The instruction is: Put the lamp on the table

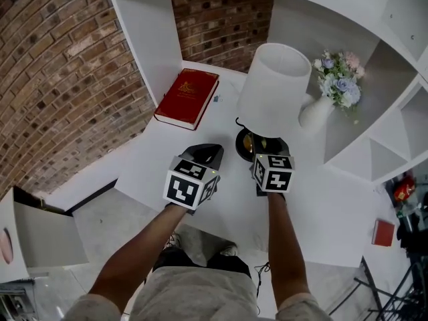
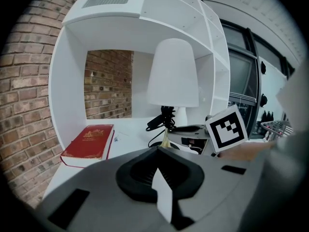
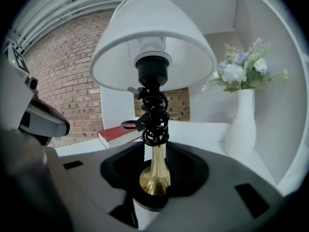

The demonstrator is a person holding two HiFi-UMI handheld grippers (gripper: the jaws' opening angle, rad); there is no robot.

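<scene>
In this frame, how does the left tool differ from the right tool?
The right tool is closed on the brass stem of the lamp; the left tool is shut with nothing between its jaws. The right tool sits at the lamp's base, while the left tool is beside it, nearer the red book. Both are held low over the white table.

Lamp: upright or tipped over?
Upright: in the left gripper view the lamp shade sits level over a vertical stem, and the brass stem rises straight between the jaws of the right gripper.
</scene>
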